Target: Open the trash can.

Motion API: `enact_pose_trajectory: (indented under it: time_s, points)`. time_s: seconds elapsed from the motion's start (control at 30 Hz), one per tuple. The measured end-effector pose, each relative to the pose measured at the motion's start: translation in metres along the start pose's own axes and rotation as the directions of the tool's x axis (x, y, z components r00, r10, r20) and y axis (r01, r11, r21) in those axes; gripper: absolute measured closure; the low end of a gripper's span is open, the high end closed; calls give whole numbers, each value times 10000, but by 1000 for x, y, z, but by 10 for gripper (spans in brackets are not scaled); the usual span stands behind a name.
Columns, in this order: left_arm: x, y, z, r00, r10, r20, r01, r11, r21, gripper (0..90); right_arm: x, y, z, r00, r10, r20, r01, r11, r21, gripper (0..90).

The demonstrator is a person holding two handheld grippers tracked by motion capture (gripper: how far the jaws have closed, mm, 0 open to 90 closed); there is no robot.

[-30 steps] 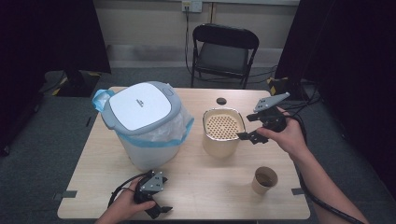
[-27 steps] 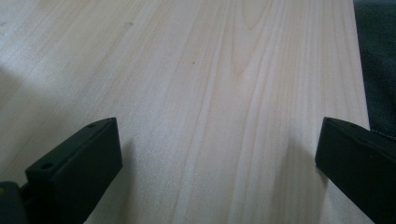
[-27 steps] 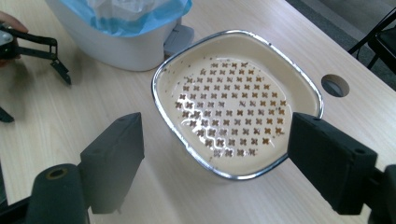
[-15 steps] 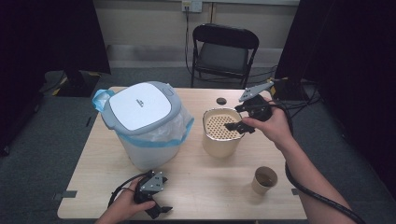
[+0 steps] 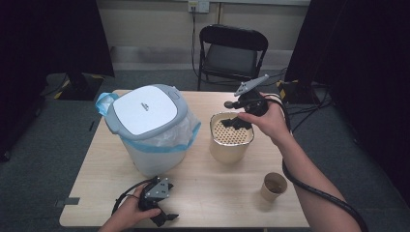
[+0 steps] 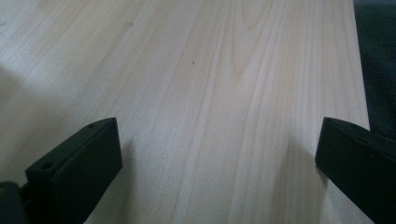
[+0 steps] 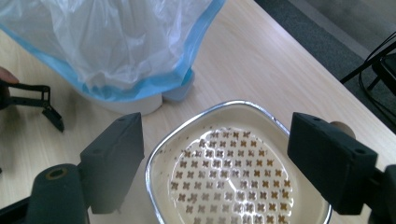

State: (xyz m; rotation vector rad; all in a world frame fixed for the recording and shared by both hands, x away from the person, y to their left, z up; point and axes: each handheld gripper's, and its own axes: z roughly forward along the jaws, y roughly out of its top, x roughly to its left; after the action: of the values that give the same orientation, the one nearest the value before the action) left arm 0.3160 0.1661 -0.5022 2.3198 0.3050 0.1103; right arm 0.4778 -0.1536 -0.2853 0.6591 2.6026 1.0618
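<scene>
A wooden table holds a bin, a cup and a strainer pot. The right gripper hovers open over the pot, holding nothing. Next it likely must drop onto the rim. The left gripper rests open, empty.

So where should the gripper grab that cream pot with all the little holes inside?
Probably the metal rim of the cream pot, coming from straight above. The right gripper hovers over it with jaws open, one to each side of the near corner. The walls are wide and smooth, so pinching one thin wall edge, one pad inside and one outside, looks safest.
</scene>
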Motion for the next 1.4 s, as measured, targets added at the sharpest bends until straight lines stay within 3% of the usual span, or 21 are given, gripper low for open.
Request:
enact_pose_trajectory:
  time_s: [1.4]
  points:
    - [0, 0, 0, 10000, -62, 10, 62, 10000, 37, 0, -18, 78, 39, 9998, 60, 208, -54, 9996, -260, 181]
